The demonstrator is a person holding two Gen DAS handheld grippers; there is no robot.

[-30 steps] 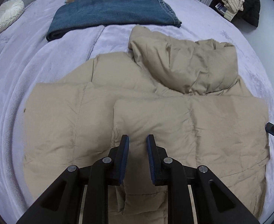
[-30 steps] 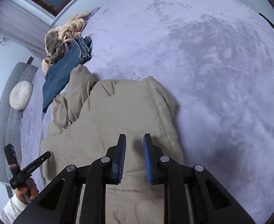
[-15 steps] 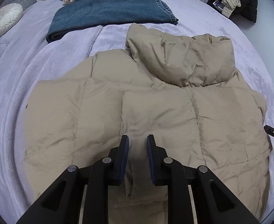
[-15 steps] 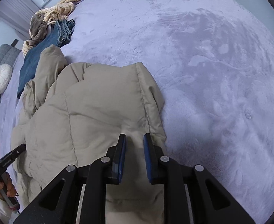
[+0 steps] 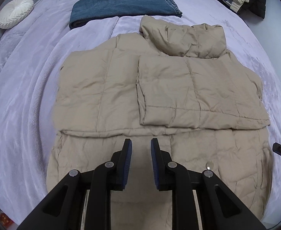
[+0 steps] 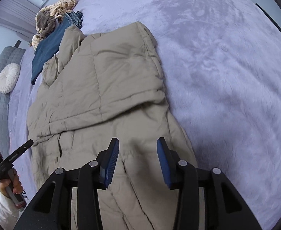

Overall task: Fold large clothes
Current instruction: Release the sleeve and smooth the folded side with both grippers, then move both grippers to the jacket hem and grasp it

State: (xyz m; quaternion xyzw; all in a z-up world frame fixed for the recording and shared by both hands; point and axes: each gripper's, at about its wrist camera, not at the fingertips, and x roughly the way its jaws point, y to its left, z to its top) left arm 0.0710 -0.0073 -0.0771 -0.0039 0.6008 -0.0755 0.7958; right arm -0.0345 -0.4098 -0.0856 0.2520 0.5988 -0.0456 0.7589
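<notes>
A lilac bed is carrying a beige jacket, lying flat in the middle with a sleeve folded across its right half. Far behind it jeans are lying folded, and a white cushion is sitting far left. The left gripper is hovering over the jacket's near part, its jaws standing narrowly apart with nothing between them. The right gripper is hovering above the jacket's right edge; its jaws have just been opening and are standing wide, holding nothing.
</notes>
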